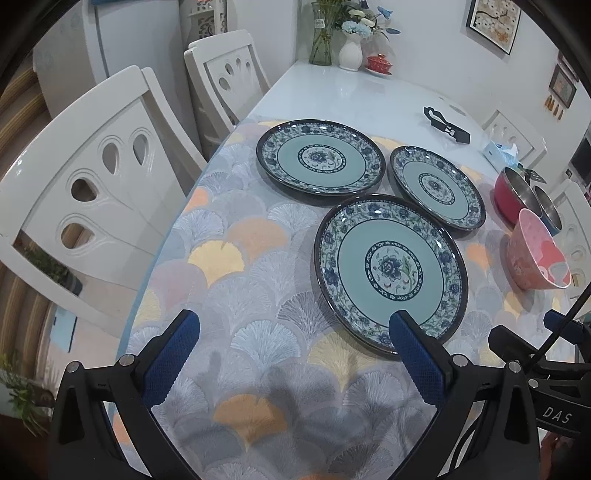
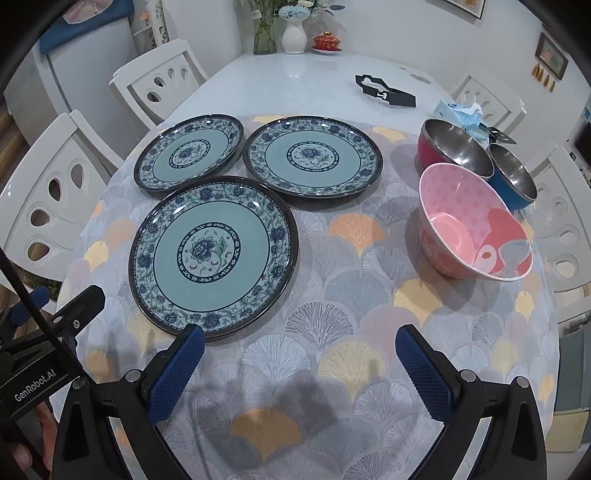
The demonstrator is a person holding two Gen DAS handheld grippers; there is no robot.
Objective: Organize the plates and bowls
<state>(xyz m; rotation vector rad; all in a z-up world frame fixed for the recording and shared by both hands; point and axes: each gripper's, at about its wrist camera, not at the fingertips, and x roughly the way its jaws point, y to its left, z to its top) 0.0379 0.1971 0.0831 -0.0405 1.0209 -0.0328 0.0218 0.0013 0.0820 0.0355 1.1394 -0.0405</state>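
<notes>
Three teal plates with blue floral rims lie on the patterned cloth: a near plate (image 1: 390, 273) (image 2: 212, 254), a far left plate (image 1: 320, 157) (image 2: 189, 152) and a far right plate (image 1: 437, 186) (image 2: 312, 155). To their right stand a pink bowl (image 1: 537, 254) (image 2: 474, 236), a red steel-lined bowl (image 1: 513, 195) (image 2: 454, 149) and a blue steel-lined bowl (image 1: 550, 214) (image 2: 513, 181). My left gripper (image 1: 295, 325) hovers open over the cloth, its right finger tip at the near plate's front rim. My right gripper (image 2: 300, 338) is open too, just right of that plate, holding nothing.
White chairs (image 1: 103, 177) (image 2: 48, 195) line the table's left side, more on the right (image 2: 565, 240). Far back stand vases (image 2: 293, 31), a red lidded cup (image 2: 327, 40), a black tool (image 2: 386, 92) and a tissue pack (image 2: 460, 112). The other gripper's body shows at the edge (image 2: 44, 339).
</notes>
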